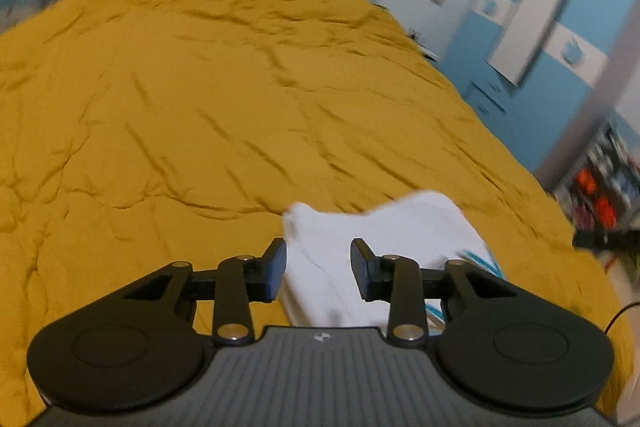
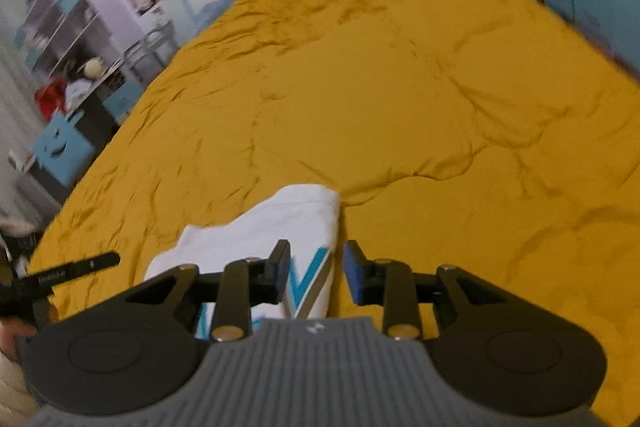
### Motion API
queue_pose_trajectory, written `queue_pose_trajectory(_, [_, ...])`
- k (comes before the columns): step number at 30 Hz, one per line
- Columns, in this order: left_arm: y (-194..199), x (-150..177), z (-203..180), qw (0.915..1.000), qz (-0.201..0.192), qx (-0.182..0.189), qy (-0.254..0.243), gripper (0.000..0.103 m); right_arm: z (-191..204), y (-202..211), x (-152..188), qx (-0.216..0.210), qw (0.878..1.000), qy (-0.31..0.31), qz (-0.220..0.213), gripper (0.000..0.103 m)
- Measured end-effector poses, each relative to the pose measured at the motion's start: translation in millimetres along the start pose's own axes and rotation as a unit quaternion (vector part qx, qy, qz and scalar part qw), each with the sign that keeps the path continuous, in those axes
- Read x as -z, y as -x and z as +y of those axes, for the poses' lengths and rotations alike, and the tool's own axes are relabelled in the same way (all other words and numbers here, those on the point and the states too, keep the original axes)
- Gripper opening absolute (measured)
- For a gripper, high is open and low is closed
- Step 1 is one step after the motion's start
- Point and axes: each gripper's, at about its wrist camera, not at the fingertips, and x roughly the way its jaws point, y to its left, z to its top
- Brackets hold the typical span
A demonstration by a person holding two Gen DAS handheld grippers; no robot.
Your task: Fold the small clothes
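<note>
A small white cloth garment [image 1: 384, 243] with blue and grey stripe markings lies folded and slightly rumpled on the wrinkled mustard-yellow bedspread [image 1: 200, 107], at its near edge.

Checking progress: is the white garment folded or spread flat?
Folded: the white garment lies doubled on the yellow bedspread, with a rounded fold edge on its far side.

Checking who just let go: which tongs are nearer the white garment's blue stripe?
Right. The right tongs hang open right over the blue stripe; the left tongs hover over plain white cloth, stripe off to their side.
</note>
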Motion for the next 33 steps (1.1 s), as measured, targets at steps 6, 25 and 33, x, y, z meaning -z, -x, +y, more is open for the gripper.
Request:
queue_pose_trajectory(6, [32.4,33.7,-56.2,0.9984,-0.028,0.015,-0.047,0.028,50.7,29.1,59.6,0.020,0.997,0.075,-0.018,0.035])
queue_pose_trajectory(25, [28.4,163.2,-77.6,0.9876,-0.040,-0.060,-0.139,0.018,70.3,-16.2,210.5,0.108,0.974,0.189,-0.058,0.037])
queue_pose_trajectory(33, [21.6,180.3,-67.2,0.9832,-0.059,-0.057,-0.163,0.016,49.0,-31.1,228.9,0.090,0.977,0.179,-0.069,0.037])
